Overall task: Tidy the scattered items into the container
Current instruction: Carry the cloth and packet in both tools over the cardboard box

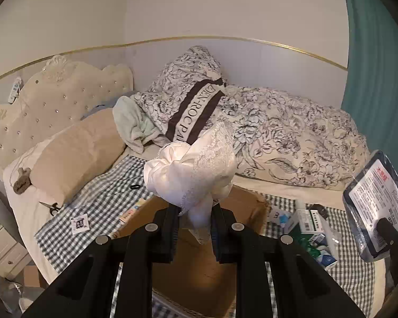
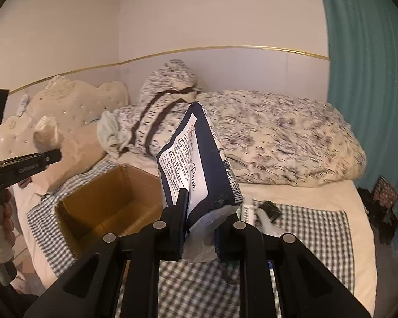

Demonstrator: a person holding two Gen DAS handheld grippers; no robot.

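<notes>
Left hand-held gripper (image 1: 192,212) clamped on white lace garment (image 1: 191,175), raised over open cardboard box (image 2: 111,198) on bed. Right hand-held gripper (image 2: 200,220) clamped on tissue pack (image 2: 196,164). Medicine boxes (image 1: 310,225) at 3 o'clock; scissors (image 1: 51,208) at 9 o'clock.

Right gripper (image 2: 199,228) clamps the lower end of a navy-and-white tissue pack (image 2: 196,164); crumpled clear wrapper bunches between the black fingers (image 2: 181,212). Pack stands tilted, printed label facing left. Just left of the gripper and below it: open cardboard box (image 2: 106,201), flaps up, nothing visible inside, on a checked cloth (image 2: 318,228) over the bed. Far left: left gripper (image 2: 56,155) level, gripping a white bundle of fabric (image 2: 46,129). Beyond the pack: floral duvet (image 2: 284,143), blurred. Just right of the fingers: small boxes (image 2: 248,212), partly hidden. Teal curtain (image 2: 366,66) far right.
</notes>
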